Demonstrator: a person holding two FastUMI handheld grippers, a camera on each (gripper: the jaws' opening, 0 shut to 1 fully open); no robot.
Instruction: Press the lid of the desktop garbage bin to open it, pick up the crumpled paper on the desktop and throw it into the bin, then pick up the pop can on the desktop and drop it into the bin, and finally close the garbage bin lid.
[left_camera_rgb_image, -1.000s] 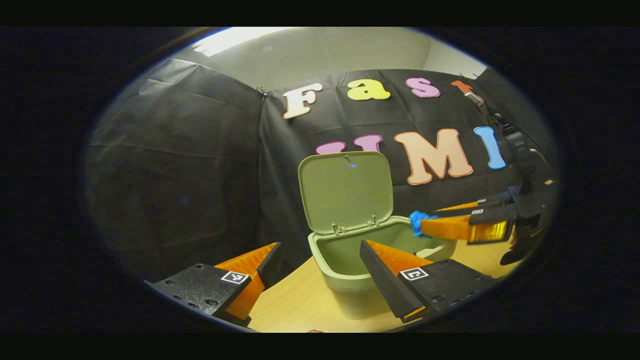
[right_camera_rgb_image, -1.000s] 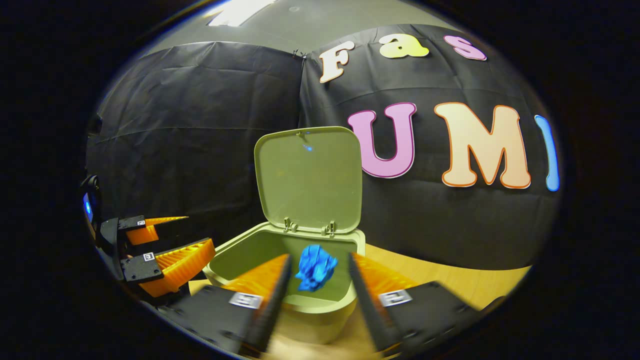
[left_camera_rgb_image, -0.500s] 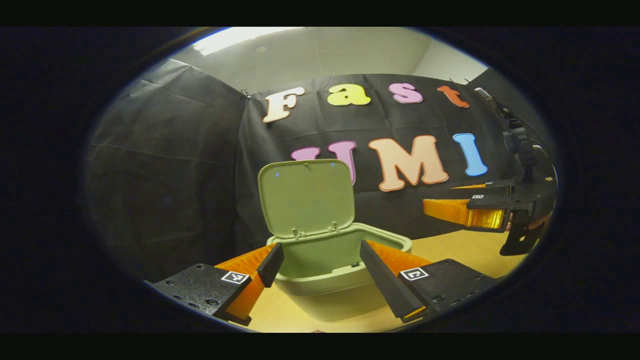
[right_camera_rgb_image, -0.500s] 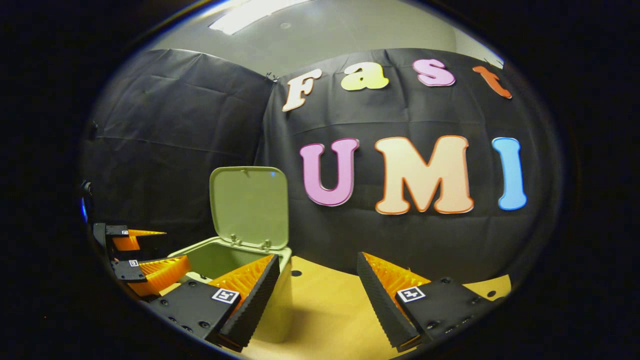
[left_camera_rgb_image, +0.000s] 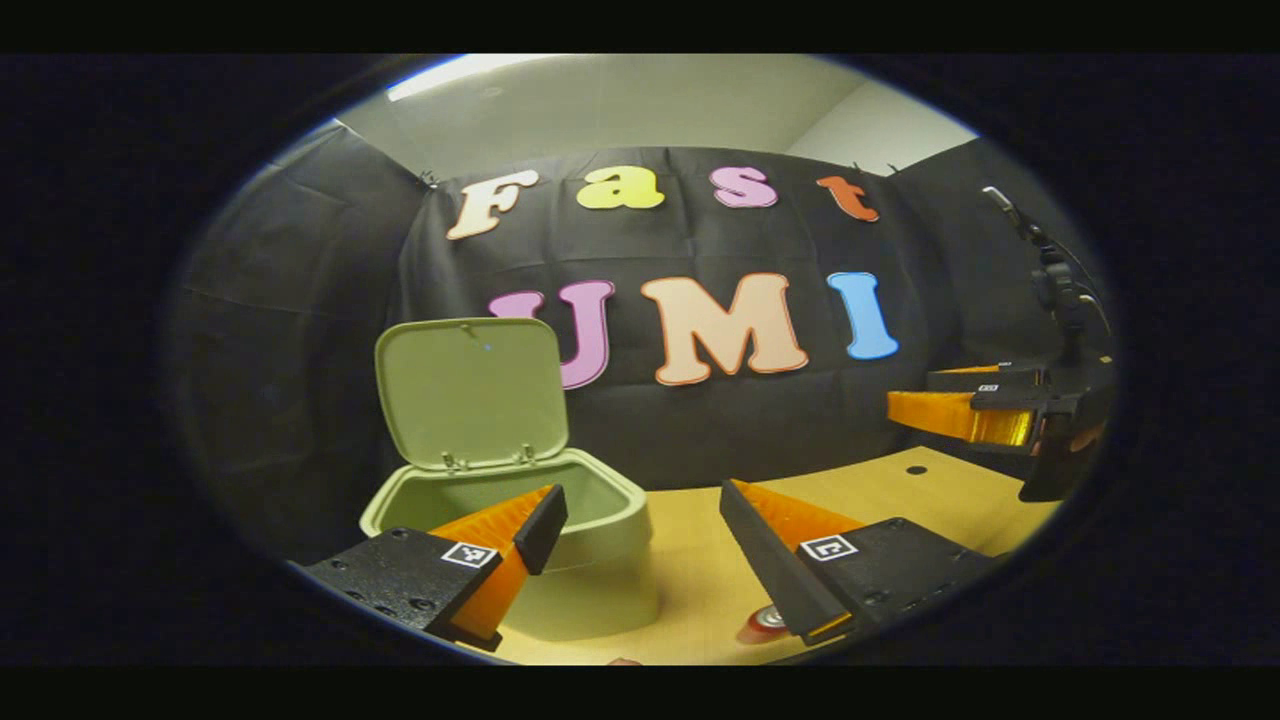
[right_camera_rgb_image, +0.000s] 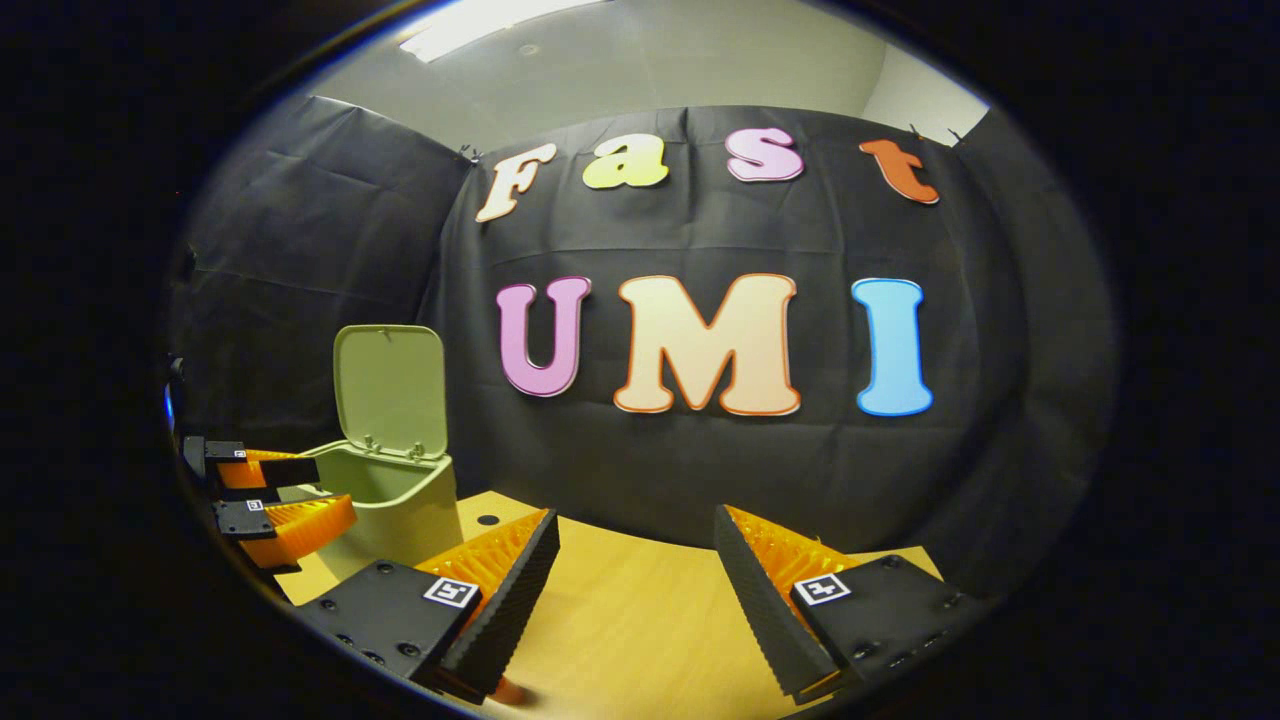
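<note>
the garbage bin (left_camera_rgb_image: 560, 540) is sitting on the wooden bench (left_camera_rgb_image: 700, 560) near its back edge, close to the black cloth wall (left_camera_rgb_image: 700, 430). its lid (left_camera_rgb_image: 470, 395) is standing raised, hinged at the bin's rear rim and leaning slightly back toward the wall. in the right gripper view the same bin (right_camera_rgb_image: 400, 500) is showing toward the bench's left side, lid (right_camera_rgb_image: 392, 390) up.

the left gripper (left_camera_rgb_image: 640, 520) is hanging released, its fingers spread wide with nothing between them; one finger is overlapping the bin's front rim in the left gripper view, though i cannot tell if it is touching. it is also showing at the left edge of the right gripper view (right_camera_rgb_image: 290, 495), just beside the bin.

the right gripper (right_camera_rgb_image: 635, 560) is likewise hanging released, fingers parted over bare bench and grasping nothing. it is showing at the right of the left gripper view (left_camera_rgb_image: 960, 400), well apart from the bin, above the bench.

a small red and silver round thing, likely the pop can (left_camera_rgb_image: 765, 625), is peeking out at the bench's near edge, partly hidden under the left gripper's finger. the crumpled paper cannot be made out; the bin's inside is mostly hidden.
</note>
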